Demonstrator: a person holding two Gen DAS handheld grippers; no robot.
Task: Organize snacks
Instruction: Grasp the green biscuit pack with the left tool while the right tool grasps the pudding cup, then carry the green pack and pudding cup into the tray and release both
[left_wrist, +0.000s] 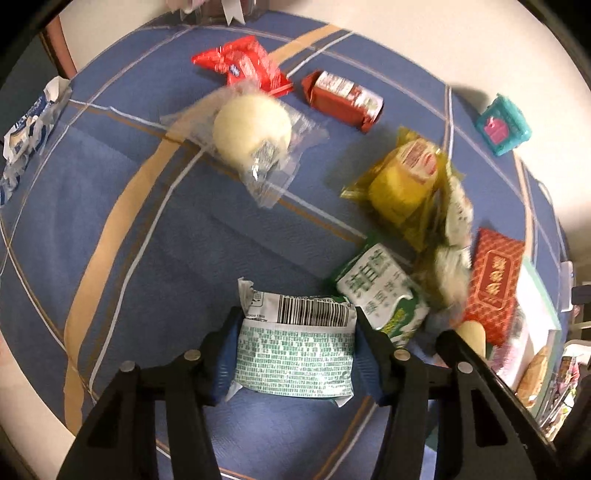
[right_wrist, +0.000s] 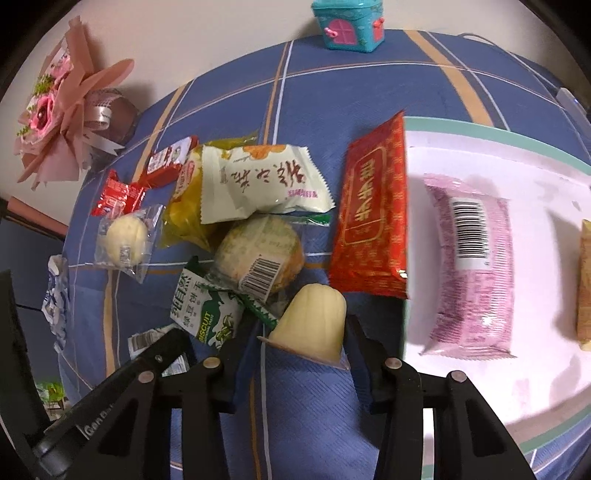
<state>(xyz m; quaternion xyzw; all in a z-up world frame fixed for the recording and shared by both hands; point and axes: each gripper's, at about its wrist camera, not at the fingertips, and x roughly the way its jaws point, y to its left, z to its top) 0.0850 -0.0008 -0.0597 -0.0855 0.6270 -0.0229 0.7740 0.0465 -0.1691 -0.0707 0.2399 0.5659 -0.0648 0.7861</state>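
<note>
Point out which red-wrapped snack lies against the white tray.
The big flat red packet with gold characters: its long edge meets the tray's rim. The two smaller red wrappers lie far across the cloth, beyond the yellow packet.

Matt woven tablecloth (left_wrist: 155, 229), glossy plastic wrappers (right_wrist: 369, 206), smooth white tray (right_wrist: 480, 147)

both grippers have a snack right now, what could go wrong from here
1. The right gripper pinches a cream ridged cake in thin clear wrap; it may get crushed or slip out.
2. The left gripper holds the green-and-white packet by its sides; the soft bag could buckle and drop.
3. The red packet overlaps the tray's rim, so carrying the cake across may knock it.
</note>
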